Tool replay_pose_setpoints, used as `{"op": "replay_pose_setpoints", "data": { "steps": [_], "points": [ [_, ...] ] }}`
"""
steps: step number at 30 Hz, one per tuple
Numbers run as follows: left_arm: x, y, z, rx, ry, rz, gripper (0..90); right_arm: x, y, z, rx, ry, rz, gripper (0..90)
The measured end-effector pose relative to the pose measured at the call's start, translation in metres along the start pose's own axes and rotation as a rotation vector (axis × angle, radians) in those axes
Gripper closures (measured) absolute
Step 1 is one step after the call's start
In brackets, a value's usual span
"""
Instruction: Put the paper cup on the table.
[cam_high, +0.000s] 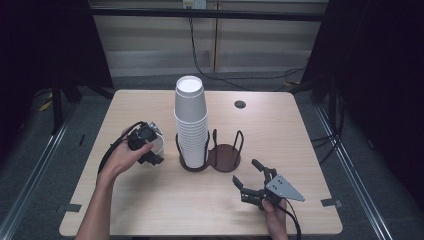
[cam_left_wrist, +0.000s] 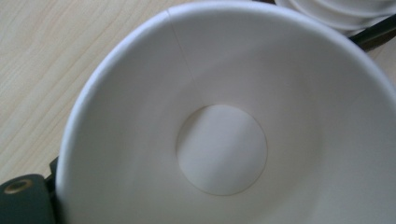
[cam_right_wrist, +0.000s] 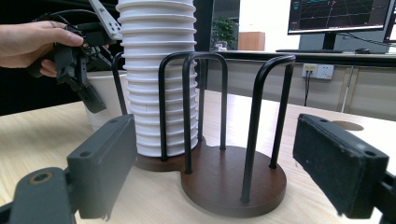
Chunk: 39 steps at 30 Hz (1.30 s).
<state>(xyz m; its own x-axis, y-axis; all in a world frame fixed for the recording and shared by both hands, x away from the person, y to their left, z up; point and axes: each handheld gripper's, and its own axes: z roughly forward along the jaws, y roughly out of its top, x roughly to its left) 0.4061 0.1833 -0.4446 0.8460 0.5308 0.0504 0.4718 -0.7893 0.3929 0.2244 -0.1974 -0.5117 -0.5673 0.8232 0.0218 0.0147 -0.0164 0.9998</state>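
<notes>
On the pale wooden counter (cam_high: 150, 200), we see the left gripper (cam_high: 150, 150) clamped on a paper cup (cam_high: 158, 144) beside the cup holder (cam_high: 210, 157); squeezing could crush it. Right gripper (cam_high: 250, 177) fingers apart.

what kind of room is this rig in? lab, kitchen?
Most likely a lab or office data-collection station, not a kitchen. A monitor with a plotted grid sits on a desk behind, black curtains flank the wooden table, and cables trail along the wall.
</notes>
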Motion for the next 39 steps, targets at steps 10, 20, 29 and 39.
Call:
{"op": "replay_pose_setpoints", "data": {
  "steps": [10,20,29,39],
  "points": [
    [0.001,-0.014,0.0,-0.05,-0.011,-0.014,7.1,0.0,0.0,0.0,-0.001,0.001,0.001,13.1],
    [0.002,-0.029,-0.002,-0.111,-0.009,-0.02,12.7,0.0,0.0,0.0,-0.001,0.004,0.001,13.1],
    [0.003,-0.048,-0.008,-0.216,-0.018,-0.061,15.7,0.0,0.0,0.0,-0.001,0.001,0.003,13.1],
    [0.005,-0.068,-0.029,-0.354,-0.021,-0.104,15.7,0.0,0.0,0.0,-0.001,0.004,0.004,13.1]
  ]
}}
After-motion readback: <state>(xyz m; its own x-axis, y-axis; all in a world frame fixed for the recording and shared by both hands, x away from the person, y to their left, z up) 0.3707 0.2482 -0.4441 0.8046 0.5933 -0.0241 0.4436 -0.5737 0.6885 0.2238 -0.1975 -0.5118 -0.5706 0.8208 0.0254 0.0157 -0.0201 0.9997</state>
